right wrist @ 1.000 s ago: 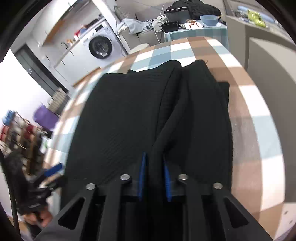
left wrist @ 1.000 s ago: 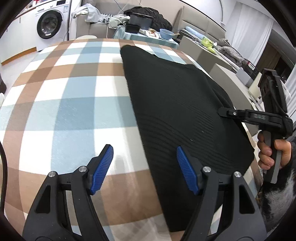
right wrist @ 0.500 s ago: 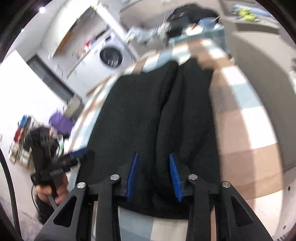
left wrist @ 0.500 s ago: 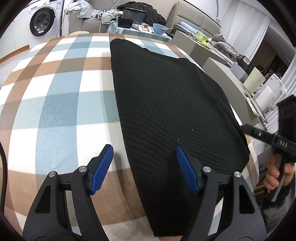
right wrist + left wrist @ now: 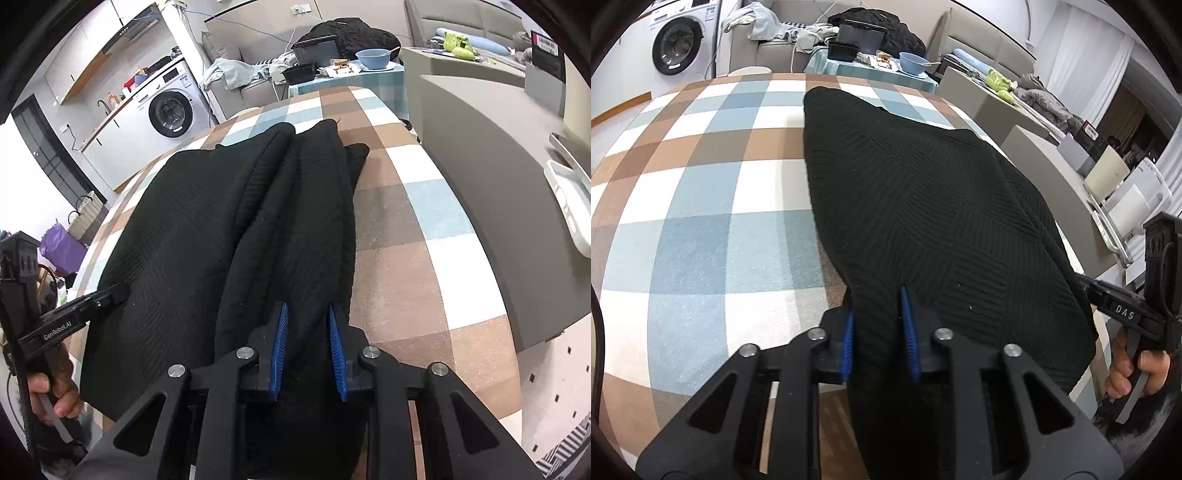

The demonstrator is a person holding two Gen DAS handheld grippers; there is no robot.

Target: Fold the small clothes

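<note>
Lying across the checked tablecloth (image 5: 701, 229), the black knit garment (image 5: 923, 206) fills the middle of both frames. At bottom centre, the left gripper (image 5: 877, 314) is closing on its near edge, and the right gripper (image 5: 308, 332) is likewise closing on bunched folds of it.
</note>
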